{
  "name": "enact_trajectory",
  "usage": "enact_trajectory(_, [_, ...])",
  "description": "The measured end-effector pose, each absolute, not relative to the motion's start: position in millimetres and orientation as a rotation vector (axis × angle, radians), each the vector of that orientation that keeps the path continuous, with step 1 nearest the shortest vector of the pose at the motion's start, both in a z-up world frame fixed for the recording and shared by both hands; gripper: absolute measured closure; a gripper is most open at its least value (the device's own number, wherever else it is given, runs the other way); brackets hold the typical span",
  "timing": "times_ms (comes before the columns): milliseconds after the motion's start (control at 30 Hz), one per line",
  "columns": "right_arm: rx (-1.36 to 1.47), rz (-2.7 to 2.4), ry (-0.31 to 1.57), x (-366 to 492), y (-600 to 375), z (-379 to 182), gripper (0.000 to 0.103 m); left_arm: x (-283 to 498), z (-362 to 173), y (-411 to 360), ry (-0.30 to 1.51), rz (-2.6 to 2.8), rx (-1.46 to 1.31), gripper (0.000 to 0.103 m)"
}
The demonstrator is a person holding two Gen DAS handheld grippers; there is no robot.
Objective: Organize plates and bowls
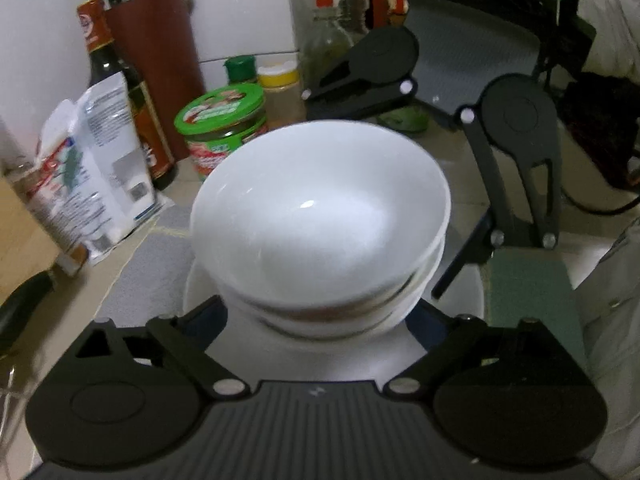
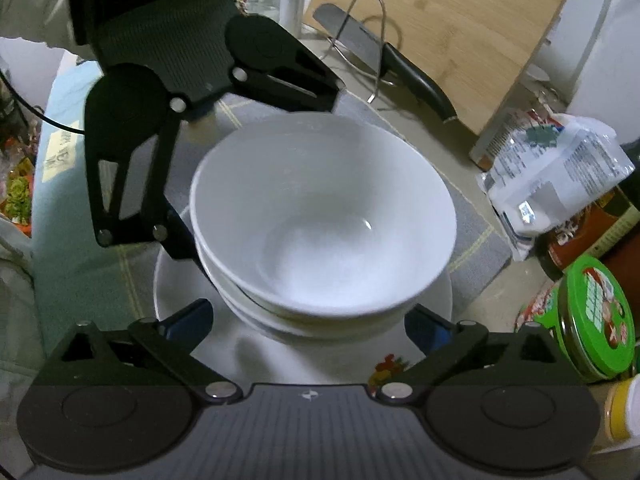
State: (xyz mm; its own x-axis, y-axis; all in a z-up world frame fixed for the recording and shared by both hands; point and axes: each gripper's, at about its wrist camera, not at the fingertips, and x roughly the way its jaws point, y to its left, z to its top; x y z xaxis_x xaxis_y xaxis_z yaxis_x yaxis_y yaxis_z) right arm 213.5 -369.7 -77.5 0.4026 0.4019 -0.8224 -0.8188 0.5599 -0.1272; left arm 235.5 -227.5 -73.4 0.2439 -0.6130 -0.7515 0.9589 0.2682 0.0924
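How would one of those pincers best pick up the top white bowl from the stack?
Probably by the thin rim of the top white bowl: one finger inside, one outside, coming down from above. It sits nested upright in the bowl beneath on a white plate, so only its rim stands free.

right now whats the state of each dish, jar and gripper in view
top bowl: upright, empty, nested in the bowl stack
bowl stack: standing on the plate
plate: flat on the grey mat, bowls on it
left gripper: open, fingers either side of the stack
right gripper: open, fingers either side of the stack
green-lidded jar: lid on, upright
knife: resting in the wire rack
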Motion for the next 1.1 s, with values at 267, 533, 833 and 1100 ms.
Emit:
enact_trajectory(267, [-0.542, 0.741, 0.811, 189.5, -376.1, -53.7, 0.000, 202.6, -46.8, -188.3, 0.574, -0.951, 0.509, 0.003])
enact_trajectory(533, [-0.387, 0.359, 0.808, 152.5, -355.8, -14.1, 0.000, 167.3, -14.4, -154.6, 0.496, -0.726, 0.300, 0.000])
enact_trajectory(833, [0.018, -0.088, 0.878, 107.7, -327.3, -24.8, 0.000, 123.9, -2.3, -149.7, 0.577, -0.547, 0.207, 0.000])
enact_trajectory(1100, [0.153, -0.196, 0.837, 63.8, -305.9, -21.5, 0.000, 102.6, 4.8, -130.6, 0.687, -0.494, 0.129, 0.000])
